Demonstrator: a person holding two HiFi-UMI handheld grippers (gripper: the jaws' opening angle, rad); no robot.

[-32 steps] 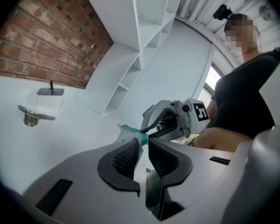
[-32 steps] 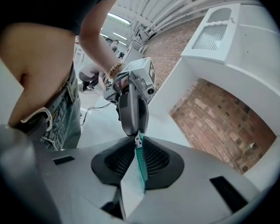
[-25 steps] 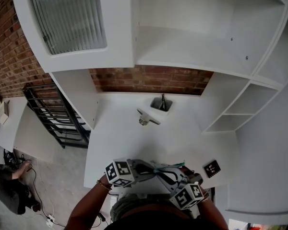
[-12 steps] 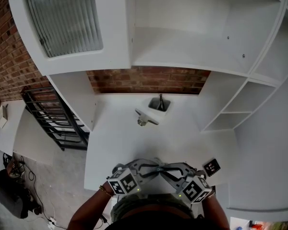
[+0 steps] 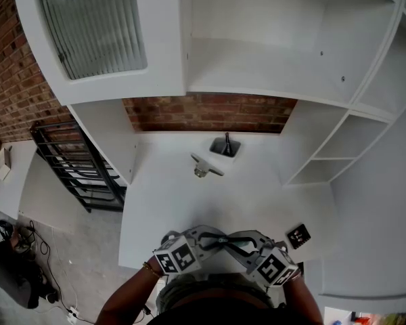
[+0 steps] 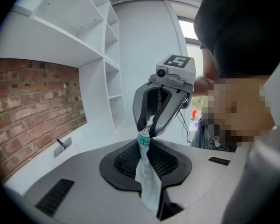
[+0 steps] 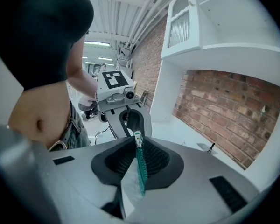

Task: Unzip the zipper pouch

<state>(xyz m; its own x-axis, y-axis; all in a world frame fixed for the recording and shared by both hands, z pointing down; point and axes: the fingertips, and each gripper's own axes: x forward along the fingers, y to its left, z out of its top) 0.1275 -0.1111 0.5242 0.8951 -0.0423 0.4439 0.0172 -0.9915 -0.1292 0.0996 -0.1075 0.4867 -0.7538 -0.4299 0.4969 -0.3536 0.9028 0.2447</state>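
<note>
The left tongs [image 5: 218, 238] and right tongs [image 5: 230, 240] are at the near edge of the white desk [image 5: 257, 195]. Their tips converge and almost touch, with the marker cubes facing up. Farther back on the desk lies a small white fitting [image 5: 204, 167]. Just behind it sits a shallow tray [image 5: 237, 152] holding a dark upright item [image 5: 227, 143]. A black marker tile [image 5: 298, 236] lies right of the right tongs. A brick wall [image 5: 203, 114] runs behind the desk. White shelves [image 5: 352, 141] stand at the right.
</note>
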